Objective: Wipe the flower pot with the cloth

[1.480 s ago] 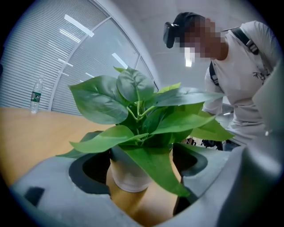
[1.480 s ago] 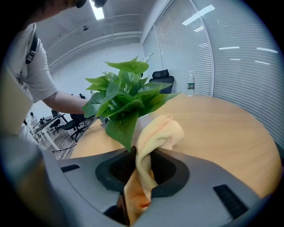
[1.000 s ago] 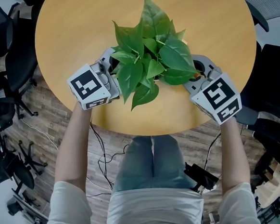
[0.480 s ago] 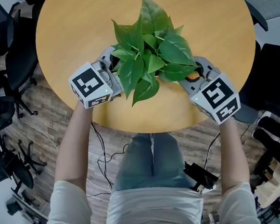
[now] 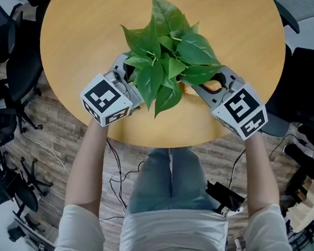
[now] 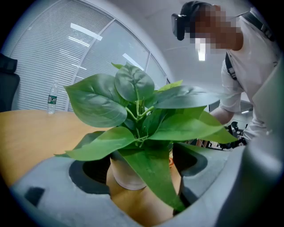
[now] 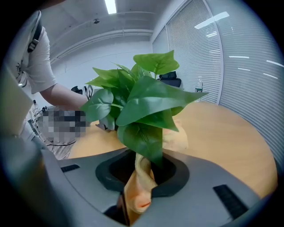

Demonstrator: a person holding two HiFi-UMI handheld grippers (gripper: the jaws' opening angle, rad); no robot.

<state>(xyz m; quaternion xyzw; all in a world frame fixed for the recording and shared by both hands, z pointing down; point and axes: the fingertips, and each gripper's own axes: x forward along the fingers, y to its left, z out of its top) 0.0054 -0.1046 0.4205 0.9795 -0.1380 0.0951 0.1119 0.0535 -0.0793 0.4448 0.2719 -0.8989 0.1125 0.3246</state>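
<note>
In the middle of the head view, a pale round flower pot [image 6: 126,175] stood on the round wooden desk [image 5: 85,36], almost wholly hidden from above by its broad green leaves [image 5: 166,67]. The left hand-held gripper [image 5: 126,82] came in from the left of the frame. In its own view the jaws stood on either side of the pot, close against its wall, and seemed to grip it to steady it.

The right hand-held gripper [image 5: 212,85] came in from the right of the frame, its jaws closed on a crumpled orange cloth [image 7: 138,181]. The cloth ran as a twisted strand up the centre of the right gripper view and bunched under the leaves by the pot. Whether it touched the pot could not be seen.

Wiping looked to be under way on the pot's right side. No view showed how clean the wall was, so the finished share could not be judged. The near, far and left sides probably remained to be wiped.
</note>
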